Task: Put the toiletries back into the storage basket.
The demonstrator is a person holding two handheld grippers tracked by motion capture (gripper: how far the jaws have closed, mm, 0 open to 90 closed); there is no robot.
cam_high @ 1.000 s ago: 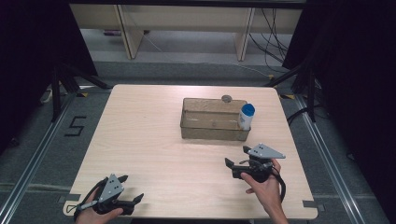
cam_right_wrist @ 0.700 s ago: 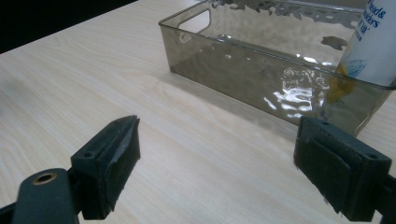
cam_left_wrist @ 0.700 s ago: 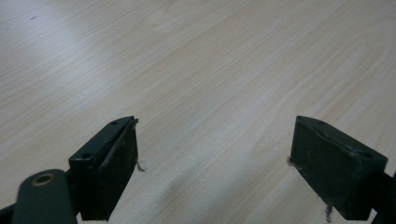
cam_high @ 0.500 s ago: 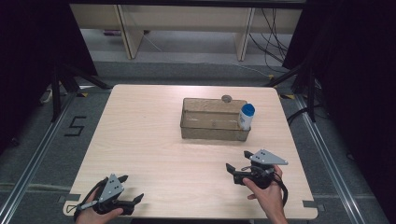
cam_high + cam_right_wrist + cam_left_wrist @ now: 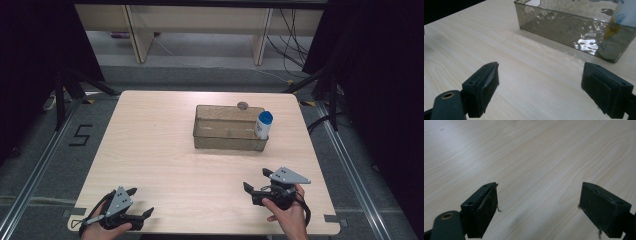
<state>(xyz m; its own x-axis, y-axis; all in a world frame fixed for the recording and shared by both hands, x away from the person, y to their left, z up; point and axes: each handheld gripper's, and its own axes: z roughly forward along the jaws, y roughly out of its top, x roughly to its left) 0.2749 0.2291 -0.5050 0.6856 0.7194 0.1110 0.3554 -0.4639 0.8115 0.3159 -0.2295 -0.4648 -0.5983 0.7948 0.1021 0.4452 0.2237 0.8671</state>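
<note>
- The left claw (image 5: 136, 210) sits at the near left corner of the tabletop (image 5: 150, 150), held in a hand (image 5: 102, 227) that comes in over the near edge.
- In the left gripper view its two black jaws stand wide apart, with nothing but bare wood grain between them; it has hold of nothing.
- The right claw (image 5: 257, 185) rests near the near edge of the tabletop, toward the right corner, gripped by the person's right hand (image 5: 286, 216); a grey three-cornered plate lies on top of it.
- In the right gripper view its jaws are likewise spread wide and empty, with the pale tabletop showing between them.
- A clear, smoke-tinted bin (image 5: 227, 141) stands on the right half of the tabletop, closer to the far edge than to the near one, and well apart from both claws.
- In the right gripper view the bin (image 5: 574, 32) lies ahead of the jaws, its rippled near wall catching the light, and the right claw points toward it.
- A white bottle with a blue cap (image 5: 263, 124) stands upright inside the bin, in the bin's right end against its wall.
- In the right gripper view the lower body of that bottle (image 5: 626, 12) shows at the upper right, seen partly through the bin's wall.
- A small round grey object (image 5: 243, 105) lies on the tabletop just beyond the far wall of the bin; what it is cannot be told.
- A dark "5" mark (image 5: 80, 135) is on the floor off the tabletop's left edge.
</note>
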